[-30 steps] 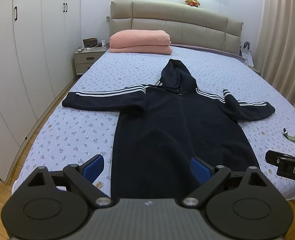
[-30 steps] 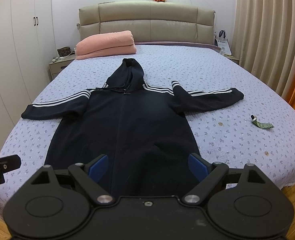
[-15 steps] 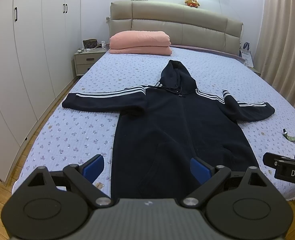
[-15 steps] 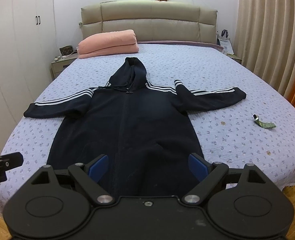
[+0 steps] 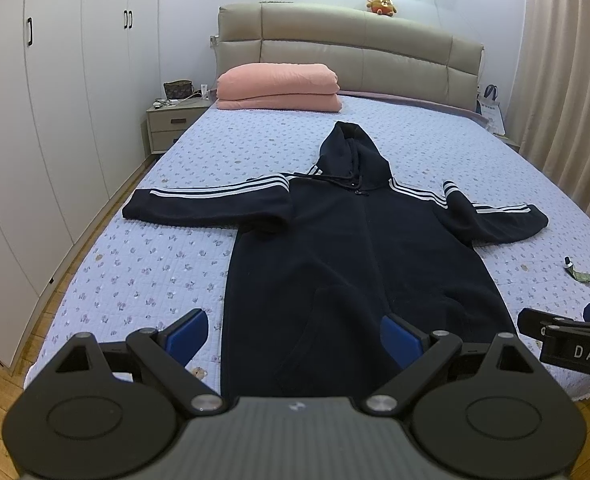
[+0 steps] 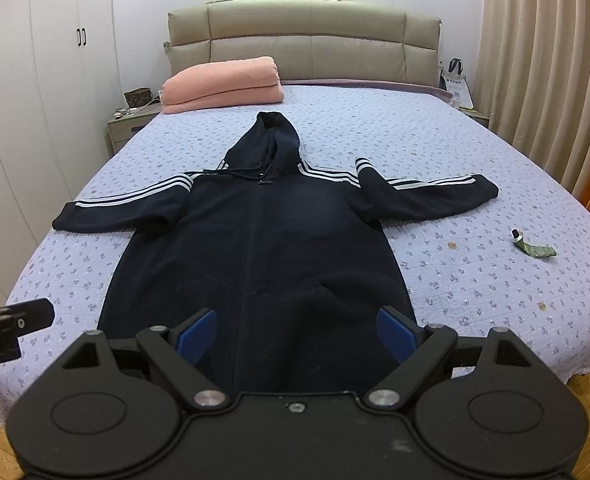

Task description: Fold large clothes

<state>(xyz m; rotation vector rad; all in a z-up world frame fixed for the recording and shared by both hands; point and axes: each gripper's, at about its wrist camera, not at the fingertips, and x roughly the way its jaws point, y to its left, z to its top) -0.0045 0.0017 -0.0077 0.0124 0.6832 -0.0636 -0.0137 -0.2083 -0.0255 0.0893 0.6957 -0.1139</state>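
Note:
A long dark navy hoodie [image 5: 335, 264] with white sleeve stripes lies flat on the bed, hood toward the headboard, both sleeves spread out; it also shows in the right wrist view [image 6: 263, 256]. My left gripper [image 5: 295, 336] is open and empty, held above the hem near the foot of the bed. My right gripper [image 6: 297, 332] is open and empty, also above the hem. Each gripper shows at the edge of the other's view.
The bed [image 5: 147, 264] has a light blue flowered quilt. A folded pink blanket [image 5: 279, 86] lies by the headboard. A small green tube [image 6: 533, 246] lies on the quilt at right. White wardrobes [image 5: 35, 120] and a nightstand [image 5: 171, 126] stand left; curtains [image 6: 543, 60] hang right.
Both grippers have drawn back slightly and risen a little; the hoodie has not moved.

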